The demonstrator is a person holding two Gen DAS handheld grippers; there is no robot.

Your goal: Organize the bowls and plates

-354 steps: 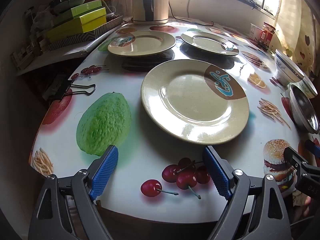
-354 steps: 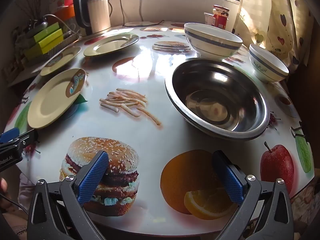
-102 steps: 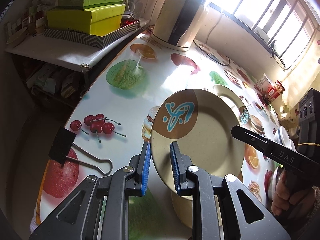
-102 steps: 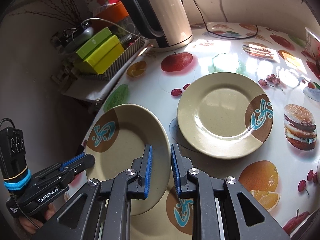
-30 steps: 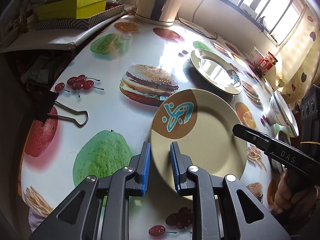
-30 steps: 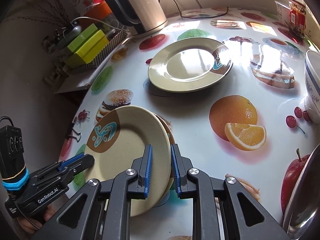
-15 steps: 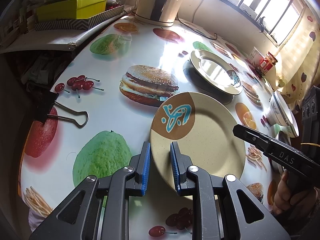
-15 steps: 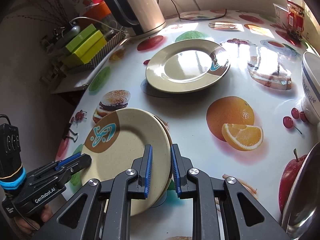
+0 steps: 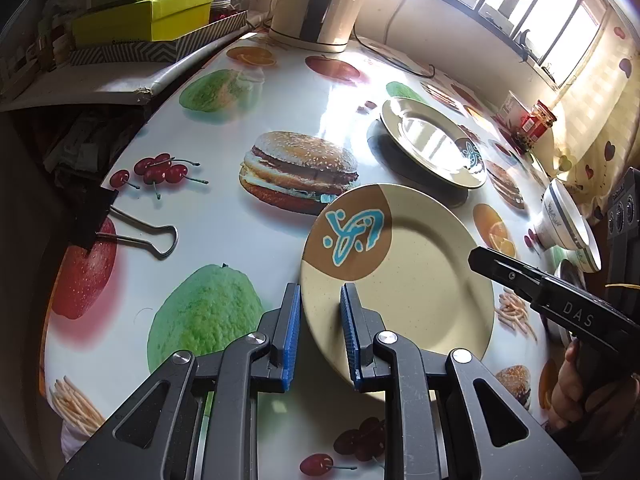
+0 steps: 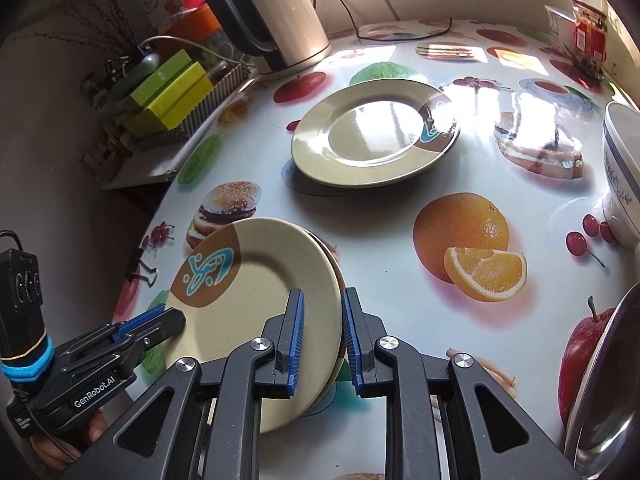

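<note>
A beige plate with a brown patch and blue motif (image 9: 400, 280) lies on top of a second like plate, whose rim shows beneath it in the right wrist view (image 10: 334, 264). My left gripper (image 9: 318, 332) is slightly open around the top plate's near rim. My right gripper (image 10: 322, 340) is slightly open around the opposite rim of the stack (image 10: 256, 304). A third like plate (image 10: 372, 132) lies apart on the table, also in the left wrist view (image 9: 432, 140). White bowls with blue bands (image 9: 564, 220) stand at the right.
The round table has a fruit-and-burger print cloth (image 9: 240, 208). A kettle (image 10: 276, 16) and green boxes in a tray (image 10: 172, 88) stand at the back. A binder clip (image 9: 124, 232) lies at the left edge. A steel bowl (image 10: 604, 392) is at the right.
Both grippers have loosened from the held plate, which now rests on the lower plate; the pads stand wider apart than half a second ago.
</note>
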